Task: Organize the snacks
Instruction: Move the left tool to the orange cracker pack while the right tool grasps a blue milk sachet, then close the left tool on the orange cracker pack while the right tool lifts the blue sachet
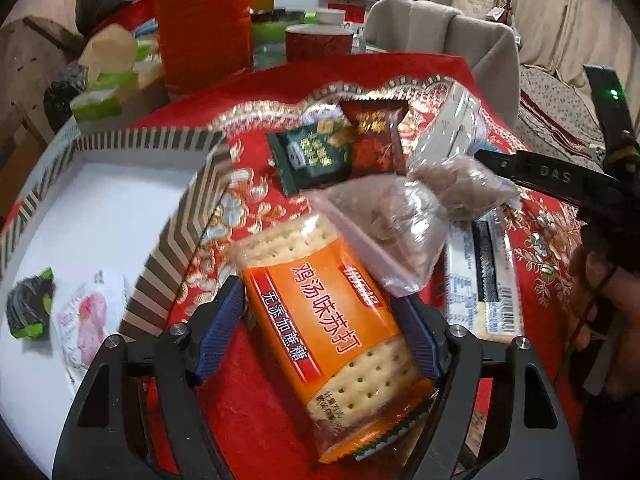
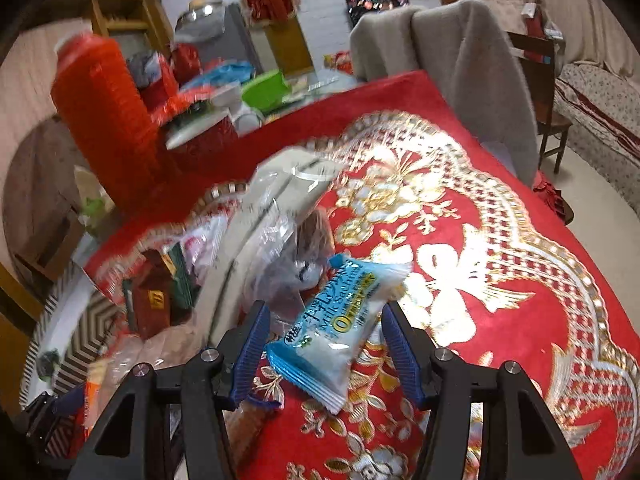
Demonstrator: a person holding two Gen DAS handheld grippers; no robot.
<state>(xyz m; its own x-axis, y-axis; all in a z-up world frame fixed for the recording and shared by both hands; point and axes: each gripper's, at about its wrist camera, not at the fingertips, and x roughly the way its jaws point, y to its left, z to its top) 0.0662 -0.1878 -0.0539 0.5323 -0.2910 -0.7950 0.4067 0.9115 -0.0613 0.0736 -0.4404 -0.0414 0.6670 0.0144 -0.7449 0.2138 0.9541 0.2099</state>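
My left gripper (image 1: 324, 332) straddles an orange soda-cracker packet (image 1: 328, 312) lying on the red cloth; its blue pads sit beside the packet's edges, and I cannot tell if they press it. A clear bag of brown snacks (image 1: 404, 216) lies over the packet's far end. A green packet (image 1: 312, 152) and a dark red packet (image 1: 376, 140) lie beyond. A striped box (image 1: 100, 208) at left holds two small packets. My right gripper (image 2: 324, 348) is open around a blue-and-white milk snack packet (image 2: 332, 340) on the cloth; it shows from the side in the left wrist view (image 1: 552, 176).
A white-and-blue box (image 1: 484, 280) lies right of the cracker packet. A tall red container (image 1: 200, 20) and a red tin (image 1: 320, 44) stand at the table's far side. A grey-draped chair (image 2: 452, 64) stands behind the table. The embroidered red cloth (image 2: 500, 280) covers the tabletop.
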